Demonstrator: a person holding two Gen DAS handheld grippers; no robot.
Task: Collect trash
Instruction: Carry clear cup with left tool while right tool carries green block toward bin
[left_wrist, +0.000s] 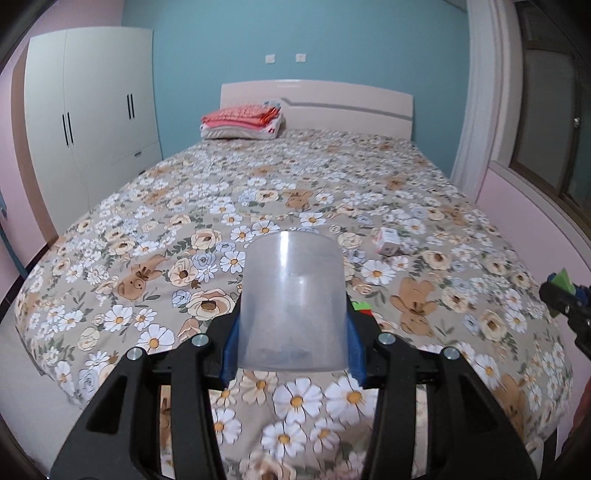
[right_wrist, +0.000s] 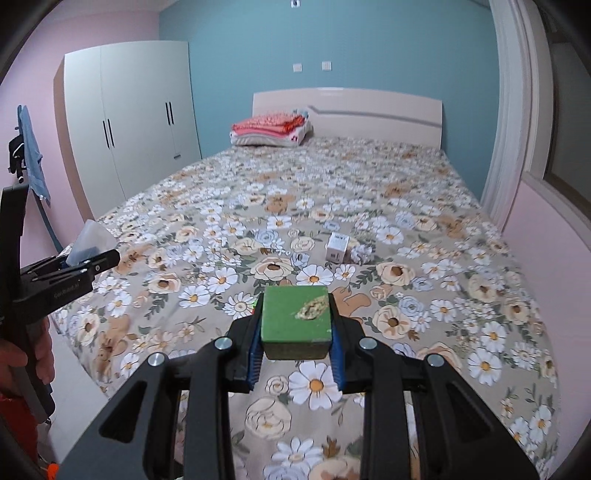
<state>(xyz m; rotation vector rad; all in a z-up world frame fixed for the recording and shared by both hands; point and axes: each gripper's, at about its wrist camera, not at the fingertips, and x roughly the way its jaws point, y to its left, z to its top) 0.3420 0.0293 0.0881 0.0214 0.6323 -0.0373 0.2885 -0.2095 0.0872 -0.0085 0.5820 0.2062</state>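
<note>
Floral cotton over the whole bed (right_wrist: 369, 192), flowers and little bears, running from the near edge to a pale headboard (right_wrist: 347, 110) far off, with a white wardrobe (right_wrist: 129, 110) far left and a folded stack of pink bedding (right_wrist: 271, 129) by the headboard. Held above the near edge, a clear plastic cup (left_wrist: 293, 302) pinched at both sides by the left gripper (left_wrist: 293, 343); likely thin, light and easy to crush, so best gripped gently and low on the wall as here. To the right, a green sponge (right_wrist: 295, 321) with a worn pale patch, squeezed between the pads of the right gripper (right_wrist: 295, 347); soft, light, springy, probably safe to clamp at mid-height. Farther out, right of centre, a small white box (right_wrist: 338, 247) lying on the cover, just beside a crumpled white wad (right_wrist: 362, 254); box probably light card, stiff enough to take across its narrow faces, wad soft and best pinched whole. Behind the cup, a scrap of red and green (left_wrist: 364, 306) mostly hidden and impossible to name. Print on the box too small to read; cup's contents, if any, unclear through the cloudy wall; no bin anywhere in view.
</note>
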